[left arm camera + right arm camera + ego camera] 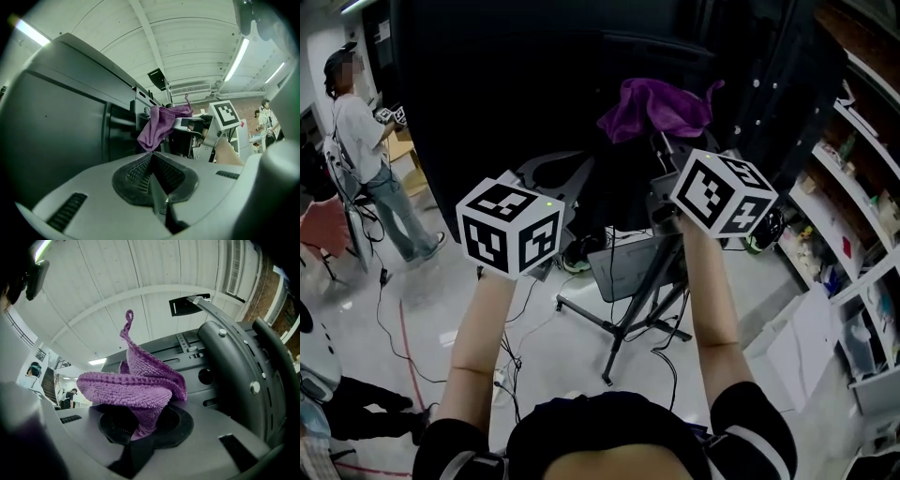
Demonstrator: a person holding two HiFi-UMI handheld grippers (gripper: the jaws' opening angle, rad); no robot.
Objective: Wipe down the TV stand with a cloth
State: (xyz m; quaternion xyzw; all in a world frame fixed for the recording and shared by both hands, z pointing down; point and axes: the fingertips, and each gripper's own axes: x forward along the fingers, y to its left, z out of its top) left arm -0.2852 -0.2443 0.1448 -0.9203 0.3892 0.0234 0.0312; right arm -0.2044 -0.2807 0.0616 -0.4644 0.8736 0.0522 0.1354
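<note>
A purple cloth [136, 390] is bunched up, and my right gripper [140, 427] is shut on its lower fold. In the head view the cloth [656, 108] is held up against the dark back of the TV [506, 84], above the right marker cube [722, 192]. The black TV stand [628, 309] spreads its legs on the floor below, and its curved mount column [234, 371] rises just right of the cloth. My left gripper [157, 180] is shut with nothing in it. It points at the TV's back [56, 117], with the cloth [161, 124] hanging beyond it.
A person [366, 141] stands at the far left. Shelves [853, 216] with small items line the right side. Cables [394, 319] trail over the floor near the stand's legs. A grey tray [623, 267] sits on the stand. Someone's legs [356, 403] show at bottom left.
</note>
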